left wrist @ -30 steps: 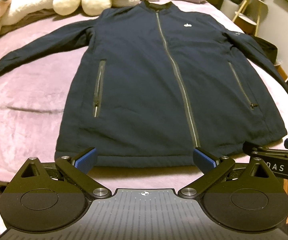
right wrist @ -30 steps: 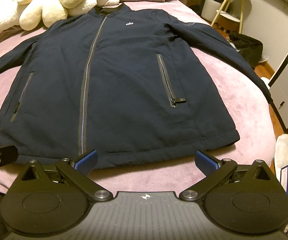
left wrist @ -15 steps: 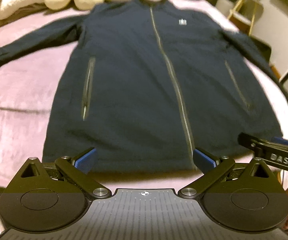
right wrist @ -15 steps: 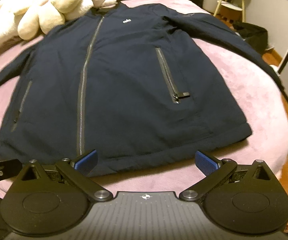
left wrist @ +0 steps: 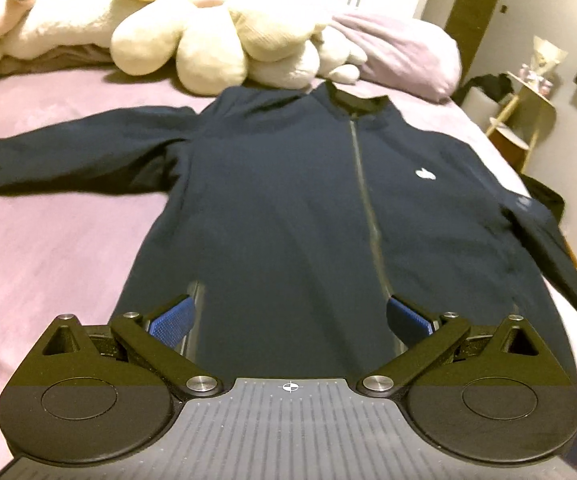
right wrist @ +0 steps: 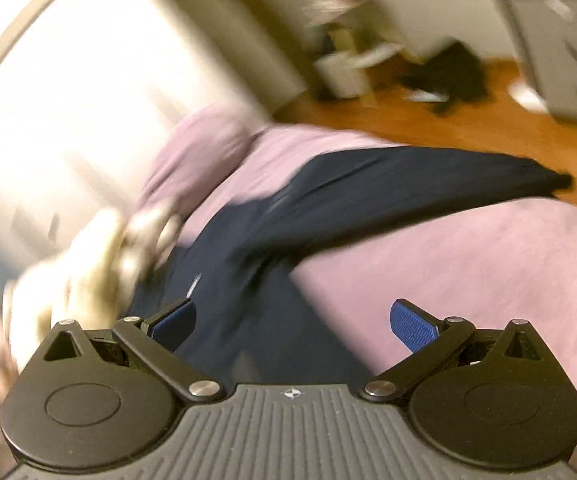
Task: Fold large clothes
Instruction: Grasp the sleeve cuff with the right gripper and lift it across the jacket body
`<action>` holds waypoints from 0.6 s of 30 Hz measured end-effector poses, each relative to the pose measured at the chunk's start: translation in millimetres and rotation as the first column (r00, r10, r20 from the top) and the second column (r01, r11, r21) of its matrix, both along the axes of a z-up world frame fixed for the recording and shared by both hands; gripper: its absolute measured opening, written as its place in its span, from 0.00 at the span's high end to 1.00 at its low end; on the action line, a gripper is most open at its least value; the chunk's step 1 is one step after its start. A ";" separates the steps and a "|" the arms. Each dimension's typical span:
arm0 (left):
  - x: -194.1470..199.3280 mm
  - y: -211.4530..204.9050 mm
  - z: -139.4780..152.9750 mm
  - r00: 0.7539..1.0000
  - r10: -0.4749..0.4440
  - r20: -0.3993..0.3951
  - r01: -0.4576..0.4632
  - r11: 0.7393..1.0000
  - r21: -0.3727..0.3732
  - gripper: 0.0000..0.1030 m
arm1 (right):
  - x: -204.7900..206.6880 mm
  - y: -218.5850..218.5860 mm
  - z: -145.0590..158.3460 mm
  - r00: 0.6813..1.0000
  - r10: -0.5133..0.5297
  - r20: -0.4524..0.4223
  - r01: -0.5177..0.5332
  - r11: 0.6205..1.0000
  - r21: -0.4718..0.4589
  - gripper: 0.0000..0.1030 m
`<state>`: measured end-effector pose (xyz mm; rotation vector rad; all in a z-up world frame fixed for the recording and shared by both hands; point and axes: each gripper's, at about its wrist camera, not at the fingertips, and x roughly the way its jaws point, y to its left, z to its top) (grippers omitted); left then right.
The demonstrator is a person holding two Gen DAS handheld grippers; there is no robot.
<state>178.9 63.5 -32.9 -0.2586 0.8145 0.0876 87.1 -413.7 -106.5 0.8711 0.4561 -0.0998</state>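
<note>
A large navy zip jacket (left wrist: 288,208) lies front up on a pink bed (left wrist: 48,248), collar at the far end, both sleeves spread out. My left gripper (left wrist: 288,320) is open and empty, low over the jacket's lower middle between the left pocket and the zip. My right gripper (right wrist: 292,320) is open and empty over the jacket's right side, facing its outstretched sleeve (right wrist: 428,184), which reaches the bed's edge. The right wrist view is blurred.
Cream plush toys (left wrist: 192,44) and a pink pillow (left wrist: 400,52) lie past the collar. A small side table (left wrist: 528,100) and a dark bag stand right of the bed. Wood floor (right wrist: 468,120) with scattered items lies beyond the sleeve.
Both grippers have moved forward from the bed's foot over the jacket. The right gripper has swung sharply to the right and now faces the right sleeve. Both have stayed open.
</note>
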 end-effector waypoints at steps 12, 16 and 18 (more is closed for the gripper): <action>74.3 -6.2 -63.8 0.990 0.080 -0.117 -0.072 0.995 0.069 0.00 | 59.3 -124.3 -126.6 0.871 -0.461 -0.168 0.485 0.754 0.443 0.58; 73.3 -1.8 -63.4 0.993 0.060 -0.105 -0.052 0.995 0.085 0.00 | 66.9 -138.0 -152.9 0.845 -0.495 -0.202 0.515 0.656 0.551 0.87; 71.2 4.4 -58.3 0.995 0.052 -0.091 -0.045 0.996 0.082 0.00 | 73.6 -141.6 -147.9 0.847 -0.484 -0.218 0.521 0.680 0.515 0.88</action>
